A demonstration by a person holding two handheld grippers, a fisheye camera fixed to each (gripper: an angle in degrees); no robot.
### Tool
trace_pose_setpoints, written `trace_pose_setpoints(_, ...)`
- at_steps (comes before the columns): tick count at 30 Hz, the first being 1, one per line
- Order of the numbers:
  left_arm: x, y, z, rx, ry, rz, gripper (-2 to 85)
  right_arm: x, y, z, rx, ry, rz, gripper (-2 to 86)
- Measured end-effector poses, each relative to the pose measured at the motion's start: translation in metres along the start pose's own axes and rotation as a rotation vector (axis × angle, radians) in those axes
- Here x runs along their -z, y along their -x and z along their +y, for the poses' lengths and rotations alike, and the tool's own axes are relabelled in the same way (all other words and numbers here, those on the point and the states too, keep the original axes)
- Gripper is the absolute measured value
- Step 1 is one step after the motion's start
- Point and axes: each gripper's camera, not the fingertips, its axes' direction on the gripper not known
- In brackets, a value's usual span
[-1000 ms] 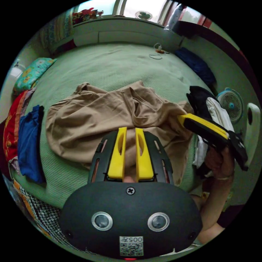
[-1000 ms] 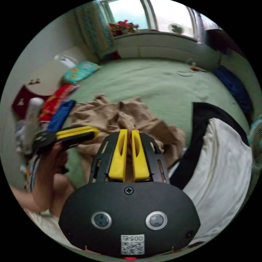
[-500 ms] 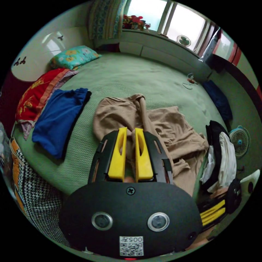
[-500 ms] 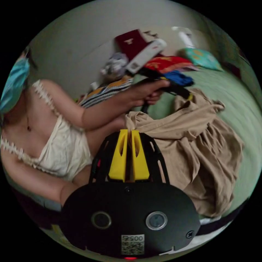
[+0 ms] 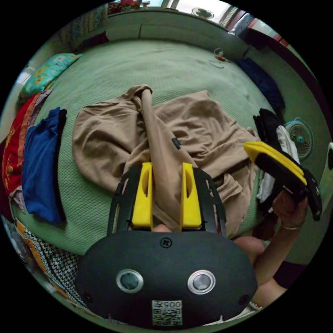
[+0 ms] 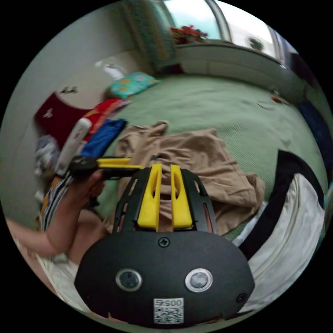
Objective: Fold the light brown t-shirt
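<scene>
One light brown t-shirt (image 5: 194, 128) crumpled on bed (image 5: 166, 69), left gripper (image 5: 167, 170) jaws apart, right gripper (image 6: 164, 173) empty, nearly closed.

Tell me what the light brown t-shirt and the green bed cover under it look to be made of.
The light brown t-shirt looks like a thin, soft knit, possibly a cotton blend: matte with a slight sheen, it drapes in loose, rounded wrinkles. The green bed cover appears to be a thicker woven or quilted fabric, matte, with a fine, regular waffle-like texture across its surface. Exact fibres can't be judged.
</scene>
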Motion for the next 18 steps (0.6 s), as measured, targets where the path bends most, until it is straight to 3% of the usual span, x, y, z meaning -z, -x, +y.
trace_pose_setpoints(6,0.024,0.0,0.012,-0.017,-0.006,-0.056,3.4,-0.049,0.017,-0.027,-0.157,0.185,0.277,-0.5)
trace_pose_setpoints(11,0.057,0.025,0.032,0.035,-0.077,0.035,2.1,-0.068,0.033,-0.037,-0.214,0.245,0.271,-1.0)
trace_pose_setpoints(18,0.117,0.085,0.093,0.225,-0.241,-0.028,1.7,-0.078,0.074,-0.041,-0.179,0.272,0.401,-0.9)
